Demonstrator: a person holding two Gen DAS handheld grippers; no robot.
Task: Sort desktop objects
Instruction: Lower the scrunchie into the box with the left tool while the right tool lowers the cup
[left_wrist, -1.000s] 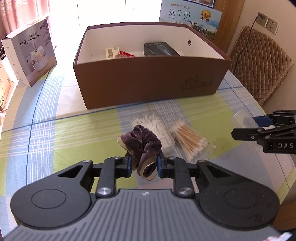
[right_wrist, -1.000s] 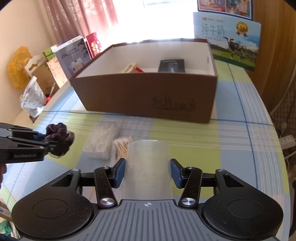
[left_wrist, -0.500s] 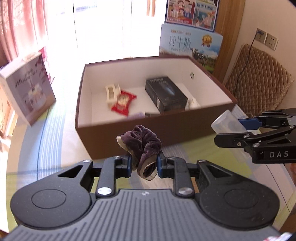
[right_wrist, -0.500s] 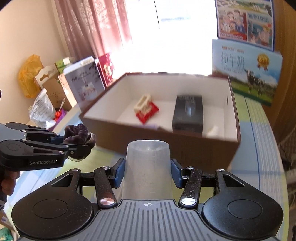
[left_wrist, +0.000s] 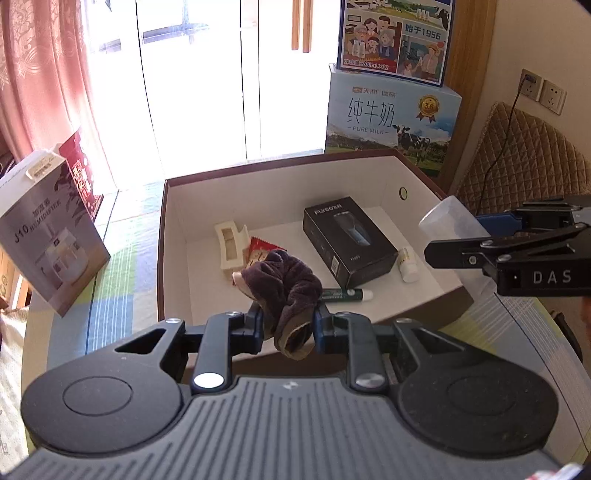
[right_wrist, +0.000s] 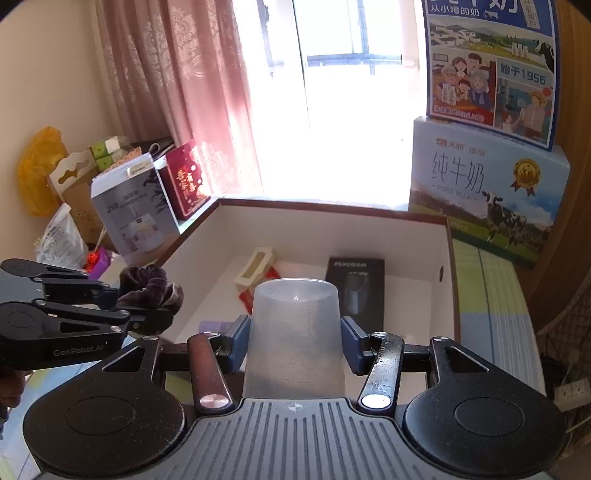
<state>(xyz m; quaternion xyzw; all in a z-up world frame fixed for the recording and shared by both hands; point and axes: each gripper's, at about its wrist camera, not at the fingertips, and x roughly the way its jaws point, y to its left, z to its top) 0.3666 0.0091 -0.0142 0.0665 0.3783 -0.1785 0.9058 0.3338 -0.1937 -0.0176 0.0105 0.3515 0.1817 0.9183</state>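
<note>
My left gripper (left_wrist: 288, 328) is clamping a dark brown velvet scrunchie (left_wrist: 286, 291) between nearly closed fingers, holding it over the near wall of the brown cardboard box (left_wrist: 369, 321). My right gripper (right_wrist: 293, 345) is pinching a frosted translucent plastic cup (right_wrist: 295, 332), fingers spread wide to its sides, cup pointing bottom-first at the box interior. Faint graduation marks are showing on the cup wall in the right wrist view, not readable. Inside the box: a black carton (left_wrist: 349, 240) labelled "FLYCO", a cream cardboard piece (left_wrist: 231, 249), a red snack packet (left_wrist: 260, 251), a small white bottle (left_wrist: 408, 264) and a green tube (left_wrist: 345, 294). The bottle and tube are showing only in the left wrist view; in the right wrist view the cup is blocking that corner. The left view is reading "DAS" on the side of my right gripper; the right view is reading "GenRobot.AI" on my left one. Behind the box, the milk carton (left_wrist: 391, 125) is reading "PURE MILK" with Chinese characters and a "3.6" gold seal; the case (right_wrist: 491, 62) stacked on it is showing "1956". At the left, a white box (left_wrist: 48, 236) is reading "J10 HUMIDIFIER". Only the right view is catching the yellow plastic bag (right_wrist: 37, 173); only the left view is catching the wall sockets (left_wrist: 543, 90) and quilted chair back (left_wrist: 517, 158).
</note>
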